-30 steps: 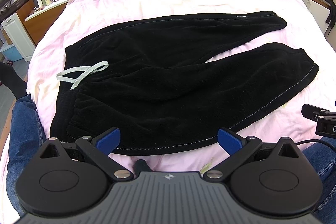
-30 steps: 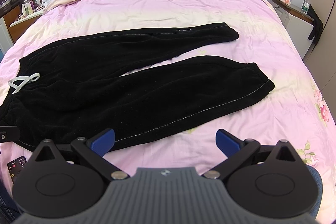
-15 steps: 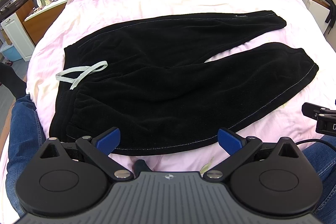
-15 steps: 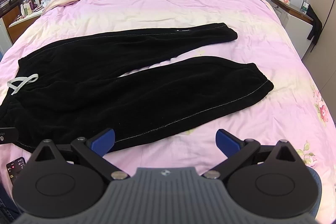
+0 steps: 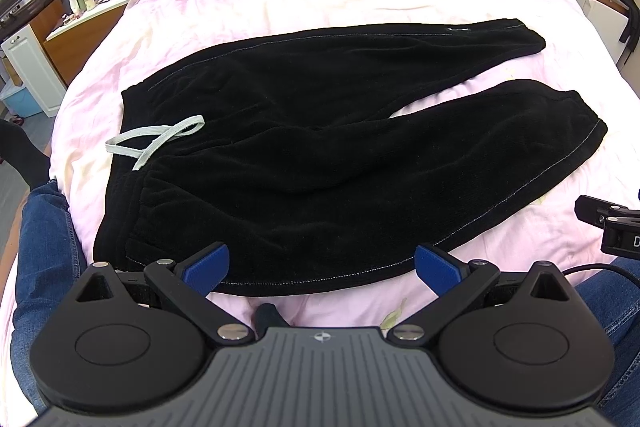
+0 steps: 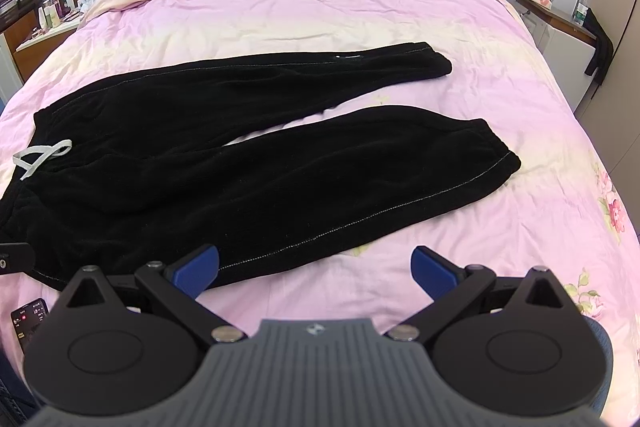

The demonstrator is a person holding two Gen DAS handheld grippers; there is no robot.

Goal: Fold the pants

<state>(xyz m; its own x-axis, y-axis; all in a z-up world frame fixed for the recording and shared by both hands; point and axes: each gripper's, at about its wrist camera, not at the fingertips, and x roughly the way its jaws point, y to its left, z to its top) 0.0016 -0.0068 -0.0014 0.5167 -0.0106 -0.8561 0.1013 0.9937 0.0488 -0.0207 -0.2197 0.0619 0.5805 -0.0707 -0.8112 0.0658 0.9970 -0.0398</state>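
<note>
Nothing folded yet: black fleece drawstring pants (image 5: pixel 320 155) spread flat on pink bedsheet (image 6: pixel 400 19), waistband left, legs splayed right. Left gripper (image 5: pixel 322 267) and right gripper (image 6: pixel 314 265) near, wide open, empty; every fold left.

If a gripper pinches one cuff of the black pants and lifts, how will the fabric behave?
The black pants lie flat with soft creases, so they will probably drape limply. The plush-looking fabric likely grips the fingers rather than slipping. The drawstring lies loose and may dangle.

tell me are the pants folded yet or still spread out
Spread out, not folded. The pants lie flat on the bed with both legs apart and at full length, no layer doubled over. Both grippers are open and empty.
</note>
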